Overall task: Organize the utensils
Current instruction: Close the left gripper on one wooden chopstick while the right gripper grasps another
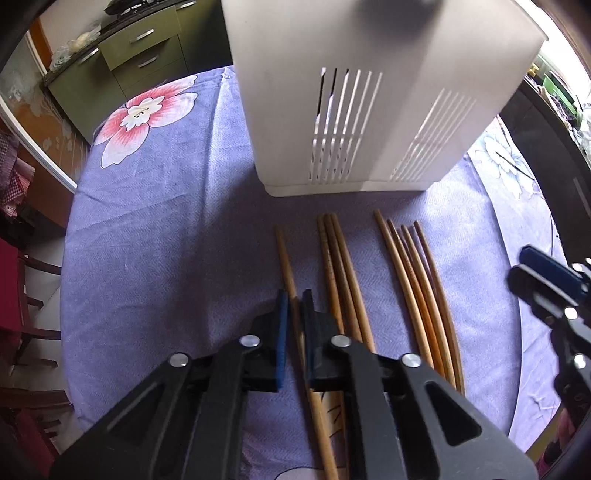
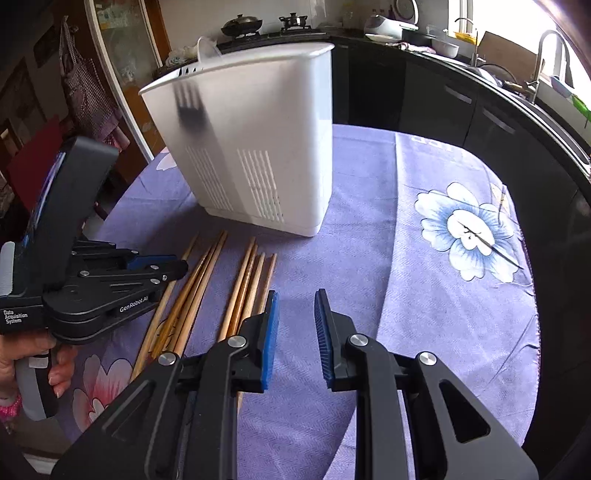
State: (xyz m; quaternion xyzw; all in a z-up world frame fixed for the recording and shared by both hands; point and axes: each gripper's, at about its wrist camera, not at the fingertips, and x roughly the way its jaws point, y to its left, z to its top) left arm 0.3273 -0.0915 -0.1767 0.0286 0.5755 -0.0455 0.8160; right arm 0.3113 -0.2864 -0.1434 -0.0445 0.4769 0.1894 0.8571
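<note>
Barely begun: wooden chopsticks (image 1: 417, 291) lying in loose groups on the purple-clothed table (image 1: 166, 240), just near of the white slotted utensil holder (image 1: 369, 96). Left gripper (image 1: 294, 325) jaws clamped on the leftmost chopstick (image 1: 286, 258). Right gripper (image 2: 295, 332) jaws apart, gripping nothing, beside the rightmost chopsticks.

We saw a purple floral tablecloth (image 2: 424, 314), green drawers (image 1: 144, 48) at ten o'clock, and a stove (image 2: 258, 31) and sink faucet (image 2: 546, 55) toward one o'clock.
</note>
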